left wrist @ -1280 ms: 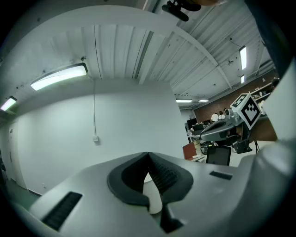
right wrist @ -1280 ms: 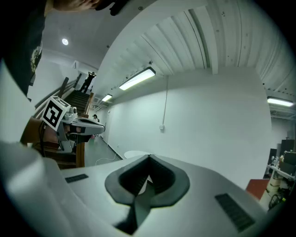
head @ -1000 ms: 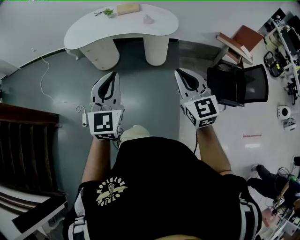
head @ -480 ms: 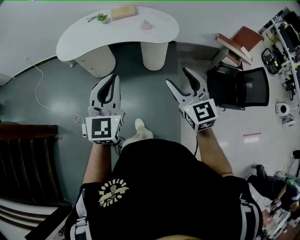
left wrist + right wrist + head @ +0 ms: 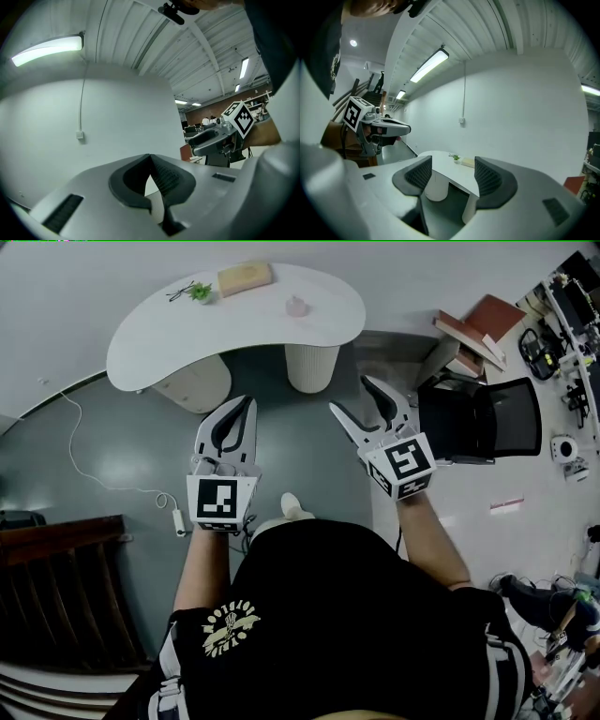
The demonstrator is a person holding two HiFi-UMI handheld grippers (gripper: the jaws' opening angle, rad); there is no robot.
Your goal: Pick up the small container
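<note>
Hovering well short of the white kidney-shaped tabletop [image 5: 169, 334], above grey floor: left claw [image 5: 243, 405] clenched on nothing, right claw [image 5: 352, 396] spread wide, empty. Resting on that tabletop, untouched: small pale pink translucent container [image 5: 296, 306].

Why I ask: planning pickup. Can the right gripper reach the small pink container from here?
Probably not yet: the small pink container on the white curved table lies beyond the right gripper; grey floor between.

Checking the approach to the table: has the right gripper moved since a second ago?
Yes. The right gripper is now closer to the white table ahead, and its jaws have gone from together to apart.
</note>
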